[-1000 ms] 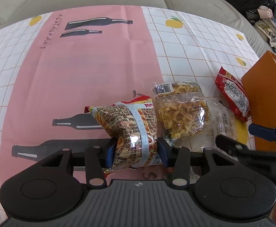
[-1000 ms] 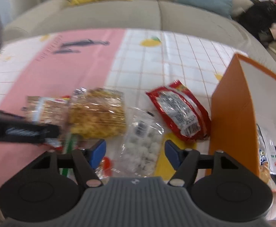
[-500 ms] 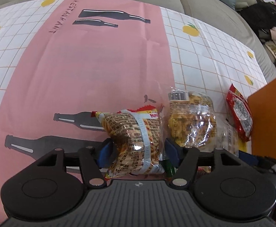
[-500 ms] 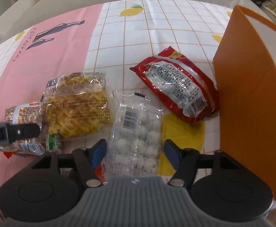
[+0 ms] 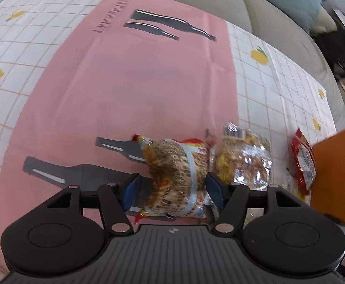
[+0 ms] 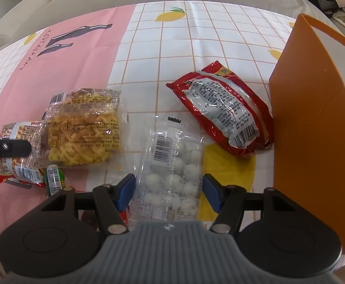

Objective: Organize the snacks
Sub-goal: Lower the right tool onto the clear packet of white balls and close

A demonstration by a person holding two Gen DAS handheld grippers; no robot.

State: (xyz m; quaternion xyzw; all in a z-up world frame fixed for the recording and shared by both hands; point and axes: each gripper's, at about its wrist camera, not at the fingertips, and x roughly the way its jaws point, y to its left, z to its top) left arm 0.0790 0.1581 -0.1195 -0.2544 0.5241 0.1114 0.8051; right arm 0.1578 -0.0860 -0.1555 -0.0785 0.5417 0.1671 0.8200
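My left gripper (image 5: 172, 190) is open around a brown noodle snack bag with a pale blue band (image 5: 179, 175); its right pad touches the bag and a gap shows at the left pad. The same bag (image 6: 20, 151) shows at the left of the right wrist view. A clear bag of yellow crisps (image 5: 243, 159) (image 6: 84, 132) lies to its right. My right gripper (image 6: 168, 191) is open, its pads on either side of a clear pack of white balls (image 6: 172, 168). A red snack packet (image 6: 222, 111) (image 5: 302, 161) lies beside the orange box (image 6: 314, 130) (image 5: 335, 177).
A small green packet (image 6: 54, 177) lies under the noodle bag's end. The pink and white checked tablecloth (image 5: 125, 82) covers the table. A grey sofa (image 5: 267, 11) with cushions runs along the far edge. Clutter lies at the far right.
The left gripper's jaws have widened around the noodle bag, and its view has tilted and swung left. The right gripper has moved forward, so the pack of white balls now lies between its pads.
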